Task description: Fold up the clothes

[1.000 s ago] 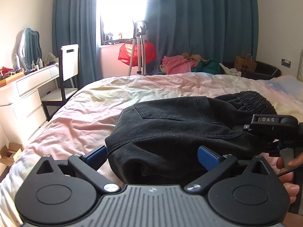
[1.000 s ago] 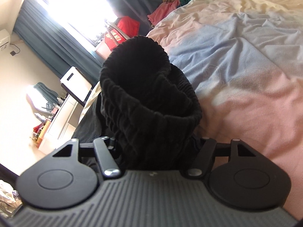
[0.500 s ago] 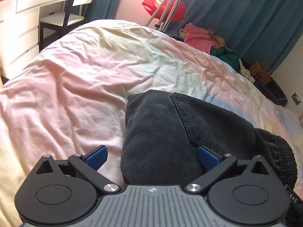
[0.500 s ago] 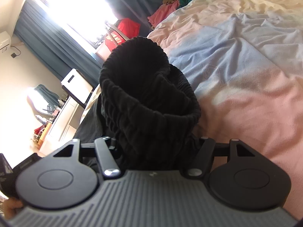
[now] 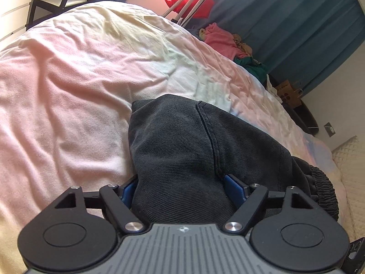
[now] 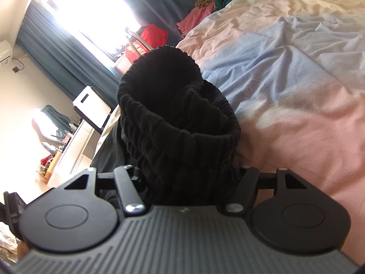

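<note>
Black trousers (image 5: 182, 137) lie folded in a thick bundle on the pastel bed sheet (image 5: 68, 80). My left gripper (image 5: 181, 187) is shut on the near edge of the bundle, and its blue pads (image 5: 232, 186) press in from both sides. The gathered elastic waistband (image 5: 319, 187) sticks out to the right. In the right wrist view the waistband (image 6: 178, 118) stands up in a bunched ring over the sheet (image 6: 296, 80). My right gripper (image 6: 189, 178) is shut on it, with the fingertips buried in the cloth.
Pink and green clothes (image 5: 223, 41) are piled beyond the far edge of the bed, beside a tripod (image 5: 194, 0) and a red bag (image 5: 200, 6). A paper bag (image 5: 289, 91) stands at the right. A white chair (image 6: 91, 105) and dresser (image 6: 75, 146) flank the bed.
My left gripper has tipped down over the trousers and its jaws have drawn in from wide apart until they clamp the fabric. The right gripper has kept its hold and barely moved.
</note>
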A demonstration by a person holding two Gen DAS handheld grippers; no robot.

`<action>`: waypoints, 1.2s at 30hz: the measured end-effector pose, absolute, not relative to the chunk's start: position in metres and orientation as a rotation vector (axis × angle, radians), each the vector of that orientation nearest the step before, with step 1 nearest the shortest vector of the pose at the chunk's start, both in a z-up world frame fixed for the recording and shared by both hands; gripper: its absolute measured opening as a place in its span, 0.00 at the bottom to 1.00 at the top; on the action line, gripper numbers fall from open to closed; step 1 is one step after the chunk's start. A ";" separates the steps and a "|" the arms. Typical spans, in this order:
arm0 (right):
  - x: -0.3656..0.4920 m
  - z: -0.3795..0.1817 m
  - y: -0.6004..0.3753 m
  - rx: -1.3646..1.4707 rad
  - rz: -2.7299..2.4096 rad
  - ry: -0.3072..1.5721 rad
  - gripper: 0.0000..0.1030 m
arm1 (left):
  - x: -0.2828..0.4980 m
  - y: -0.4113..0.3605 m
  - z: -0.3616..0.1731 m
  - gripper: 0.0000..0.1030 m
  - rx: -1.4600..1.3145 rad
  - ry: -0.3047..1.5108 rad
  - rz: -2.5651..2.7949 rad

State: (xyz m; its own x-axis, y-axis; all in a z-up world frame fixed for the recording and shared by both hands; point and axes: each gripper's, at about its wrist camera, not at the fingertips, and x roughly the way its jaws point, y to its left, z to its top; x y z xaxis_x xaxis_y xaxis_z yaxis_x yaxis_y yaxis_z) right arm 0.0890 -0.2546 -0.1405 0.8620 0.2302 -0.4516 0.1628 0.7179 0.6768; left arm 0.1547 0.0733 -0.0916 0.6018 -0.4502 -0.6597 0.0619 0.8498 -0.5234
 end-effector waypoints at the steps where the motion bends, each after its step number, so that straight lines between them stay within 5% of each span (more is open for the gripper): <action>1: 0.088 -0.139 -0.253 0.769 0.035 0.541 0.63 | 0.154 0.073 -0.091 0.71 -0.481 0.875 -0.311; 11: 0.078 -0.110 -0.237 0.680 -0.009 0.470 0.46 | 0.131 0.051 -0.064 0.43 -0.343 0.753 -0.302; 20: 0.066 -0.059 -0.274 0.697 -0.029 0.378 0.42 | 0.118 -0.003 -0.007 0.38 -0.303 0.701 -0.346; 27: 0.052 -0.014 -0.379 0.709 -0.154 0.260 0.41 | 0.149 -0.118 0.036 0.38 -0.291 0.679 -0.473; 36: 0.039 0.024 -0.551 0.749 -0.346 0.109 0.41 | 0.227 -0.369 0.070 0.39 -0.227 0.653 -0.701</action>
